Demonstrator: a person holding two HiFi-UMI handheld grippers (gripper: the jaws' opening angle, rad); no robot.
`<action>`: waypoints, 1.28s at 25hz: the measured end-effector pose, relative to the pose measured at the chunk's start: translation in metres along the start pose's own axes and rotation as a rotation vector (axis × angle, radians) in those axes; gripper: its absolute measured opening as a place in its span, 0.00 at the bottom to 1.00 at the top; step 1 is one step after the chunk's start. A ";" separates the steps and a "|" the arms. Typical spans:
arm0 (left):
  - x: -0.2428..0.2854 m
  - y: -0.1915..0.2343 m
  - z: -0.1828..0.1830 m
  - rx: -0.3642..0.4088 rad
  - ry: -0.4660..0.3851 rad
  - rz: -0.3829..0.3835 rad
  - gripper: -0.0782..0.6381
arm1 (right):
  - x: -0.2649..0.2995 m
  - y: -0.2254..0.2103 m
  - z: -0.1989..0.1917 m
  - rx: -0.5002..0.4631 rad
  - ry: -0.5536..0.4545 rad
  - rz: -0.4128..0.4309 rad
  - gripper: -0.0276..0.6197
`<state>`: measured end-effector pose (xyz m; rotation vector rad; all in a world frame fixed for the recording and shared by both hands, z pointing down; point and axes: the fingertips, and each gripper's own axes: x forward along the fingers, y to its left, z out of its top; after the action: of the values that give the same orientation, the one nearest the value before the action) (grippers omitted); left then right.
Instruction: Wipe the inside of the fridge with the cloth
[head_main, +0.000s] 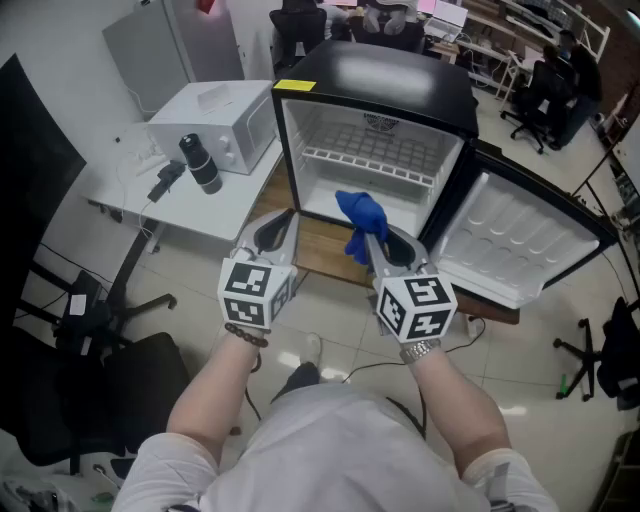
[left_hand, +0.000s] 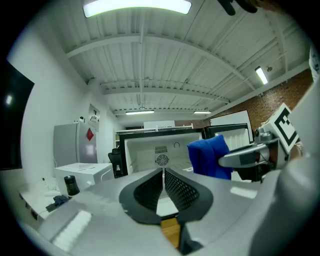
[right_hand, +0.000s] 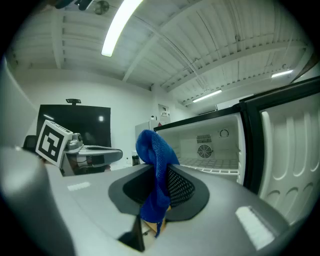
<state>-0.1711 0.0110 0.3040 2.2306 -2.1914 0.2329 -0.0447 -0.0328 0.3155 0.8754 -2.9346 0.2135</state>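
Left tool: jaws pressed together, nothing in them. Just beside it, right tool pinches the blue cloth, which is bunched above the jaws with a tail hanging below. Both tools are roughly level in front of the open black mini fridge. The cloth is at the opening, touching no inner wall. The fridge sits on a wooden tabletop, door swung wide right. White microwave and black bottle stand on the white tabletop to the left.
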 end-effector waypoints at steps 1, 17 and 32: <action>0.006 0.008 0.000 0.003 0.005 0.006 0.12 | 0.011 -0.001 0.002 -0.002 -0.002 0.002 0.15; 0.118 0.127 -0.011 0.021 0.049 -0.020 0.19 | 0.194 -0.010 0.016 -0.021 0.014 0.012 0.15; 0.197 0.169 -0.029 0.058 0.071 -0.152 0.23 | 0.311 -0.022 0.004 -0.007 0.030 -0.017 0.14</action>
<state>-0.3396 -0.1858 0.3374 2.3655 -1.9940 0.3716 -0.2920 -0.2195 0.3477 0.8877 -2.8977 0.2135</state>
